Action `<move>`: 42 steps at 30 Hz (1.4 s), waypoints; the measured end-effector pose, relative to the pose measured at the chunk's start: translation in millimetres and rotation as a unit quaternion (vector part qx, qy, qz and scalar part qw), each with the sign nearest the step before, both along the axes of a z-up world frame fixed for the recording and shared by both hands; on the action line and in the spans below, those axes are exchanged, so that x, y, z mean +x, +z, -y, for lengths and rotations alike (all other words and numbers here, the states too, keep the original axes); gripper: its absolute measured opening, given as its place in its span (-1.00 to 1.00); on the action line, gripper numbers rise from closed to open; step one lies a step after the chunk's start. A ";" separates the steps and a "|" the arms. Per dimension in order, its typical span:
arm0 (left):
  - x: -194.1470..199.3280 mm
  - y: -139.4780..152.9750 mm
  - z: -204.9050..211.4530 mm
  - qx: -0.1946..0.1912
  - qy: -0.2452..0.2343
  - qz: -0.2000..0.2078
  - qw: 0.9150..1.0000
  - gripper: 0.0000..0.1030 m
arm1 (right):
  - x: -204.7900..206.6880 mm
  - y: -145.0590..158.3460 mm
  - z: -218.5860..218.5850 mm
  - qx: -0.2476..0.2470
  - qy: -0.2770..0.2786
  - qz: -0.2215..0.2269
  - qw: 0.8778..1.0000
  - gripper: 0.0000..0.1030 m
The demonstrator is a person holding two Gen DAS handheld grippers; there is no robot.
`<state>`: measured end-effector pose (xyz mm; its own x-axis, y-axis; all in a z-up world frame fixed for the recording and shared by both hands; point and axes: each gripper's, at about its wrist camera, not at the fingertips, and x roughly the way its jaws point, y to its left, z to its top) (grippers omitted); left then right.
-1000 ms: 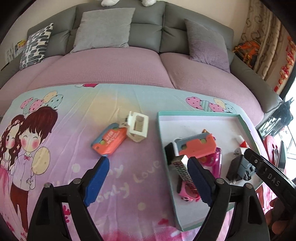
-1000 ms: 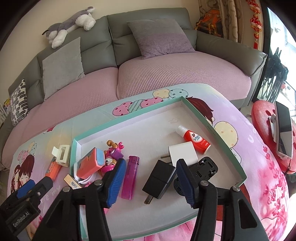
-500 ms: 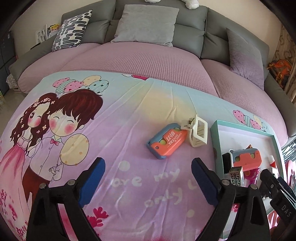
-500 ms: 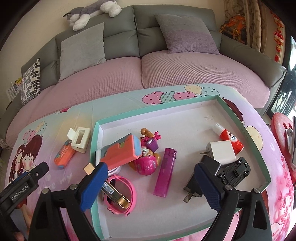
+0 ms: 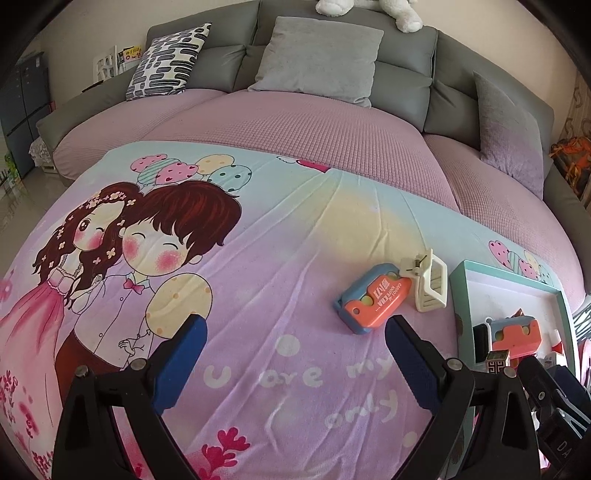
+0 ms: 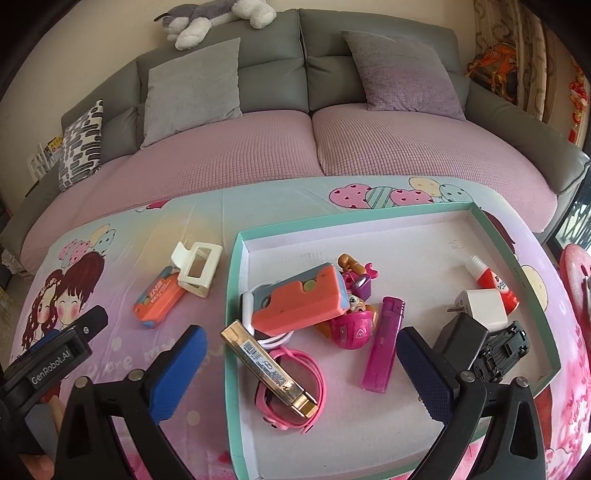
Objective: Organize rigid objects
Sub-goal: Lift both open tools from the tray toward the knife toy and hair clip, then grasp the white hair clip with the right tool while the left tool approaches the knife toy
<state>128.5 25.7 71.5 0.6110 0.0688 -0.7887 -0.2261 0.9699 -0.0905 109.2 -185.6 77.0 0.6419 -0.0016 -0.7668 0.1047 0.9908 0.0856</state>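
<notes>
An orange and blue utility knife (image 5: 373,297) and a white hair claw clip (image 5: 430,282) lie touching on the cartoon cloth, left of a teal-rimmed tray (image 6: 236,295). They also show in the right wrist view: the knife (image 6: 159,297), the clip (image 6: 195,267). The tray holds a second orange knife (image 6: 299,299), a gold harmonica (image 6: 269,365), a pink toy (image 6: 351,325), a purple lighter (image 6: 384,343), chargers and a glue bottle (image 6: 491,278). My left gripper (image 5: 293,354) is open and empty, short of the knife. My right gripper (image 6: 301,365) is open and empty above the tray's near part.
A grey sofa with pink seat covers (image 5: 295,136) and cushions runs behind the table. A plush dog (image 6: 218,18) lies on the sofa back. The left gripper's body (image 6: 55,358) shows at the lower left of the right wrist view.
The left gripper has swung left, away from the tray, so the loose knife and clip now lie ahead to its right. The right gripper has pulled back and leftward over the tray, its jaws wider.
</notes>
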 end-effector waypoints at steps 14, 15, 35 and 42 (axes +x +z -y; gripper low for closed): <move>34.3 -8.2 17.4 0.022 -0.039 -0.002 0.999 0.89 | 10.6 -12.3 -3.9 0.002 -0.009 -0.012 1.000 1.00; 37.8 -11.6 21.8 0.025 -0.049 -0.007 0.998 0.89 | 10.6 -12.6 -3.1 0.000 -0.011 -0.013 1.000 1.00; 76.3 -52.9 39.2 0.034 -0.109 -0.024 0.993 0.89 | 11.1 -15.9 -14.9 -0.043 0.001 -0.014 0.999 1.00; 74.1 -51.7 23.3 0.038 -0.102 -0.036 0.993 0.89 | 12.7 -7.0 -22.3 -0.027 0.004 0.016 0.999 1.00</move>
<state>202.6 2.4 19.9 0.5613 0.0105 -0.8275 -0.0267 0.9996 -0.0054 121.9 -163.3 69.9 0.6670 -0.0379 -0.7441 0.0954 0.9948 0.0348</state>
